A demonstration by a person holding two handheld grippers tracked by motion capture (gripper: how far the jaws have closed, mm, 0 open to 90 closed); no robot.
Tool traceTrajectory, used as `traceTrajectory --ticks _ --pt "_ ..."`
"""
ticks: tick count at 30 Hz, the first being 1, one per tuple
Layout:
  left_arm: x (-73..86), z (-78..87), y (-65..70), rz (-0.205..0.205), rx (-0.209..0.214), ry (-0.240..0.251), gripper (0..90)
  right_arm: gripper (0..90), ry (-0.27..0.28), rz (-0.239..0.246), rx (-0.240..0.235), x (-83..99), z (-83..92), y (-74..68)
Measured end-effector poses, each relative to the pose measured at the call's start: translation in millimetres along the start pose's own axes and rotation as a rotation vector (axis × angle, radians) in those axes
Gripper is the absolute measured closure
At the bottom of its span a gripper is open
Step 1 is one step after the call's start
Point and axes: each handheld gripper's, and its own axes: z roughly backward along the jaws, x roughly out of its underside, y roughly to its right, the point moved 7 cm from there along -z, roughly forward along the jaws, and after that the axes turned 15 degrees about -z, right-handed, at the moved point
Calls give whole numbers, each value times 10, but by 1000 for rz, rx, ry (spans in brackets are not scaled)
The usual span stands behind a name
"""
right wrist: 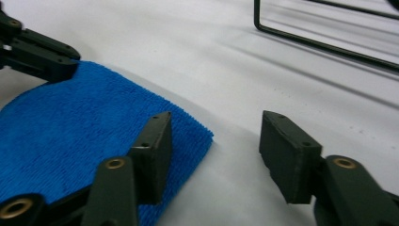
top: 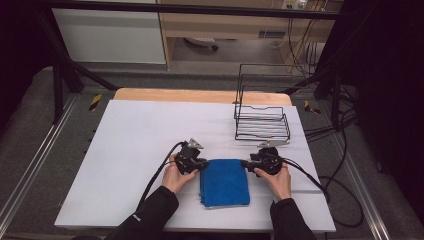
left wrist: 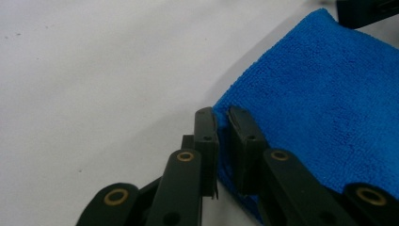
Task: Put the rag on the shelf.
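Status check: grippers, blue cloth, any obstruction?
Left gripper shut on blue cloth corner. Right gripper open, astride far corner. Wire rack stands clear behind.

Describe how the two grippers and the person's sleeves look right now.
Both the left gripper and right gripper are black, with flat rectangular jaws on linkages with brass-coloured pivots. Each carries a grey three-cornered plate and trails a black cable. The sleeves are dark.

No text, label, brand, number or sign can be read in any of the views. The yellow-and-black hazard stripes [top: 95, 101] on the floor beside the desk [top: 130, 130] carry no lettering.
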Motion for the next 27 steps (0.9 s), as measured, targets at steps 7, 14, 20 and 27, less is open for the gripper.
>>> traceTrajectory --ticks 7,14,20,27 --pt "3 -3 10 -4 -8 6 822 615 -28 -9 -10 16 -72 -31" --pt "3 -3 6 -7 -2 9 822 805 -55 -29 -51 57 -79 -92" --pt "4 13 -13 18 17 17 837 872 -55 -40 -54 50 -45 -94" --pt "-68 165 -2 16 9 64 845 877 -4 -52 -89 -14 88 -142"
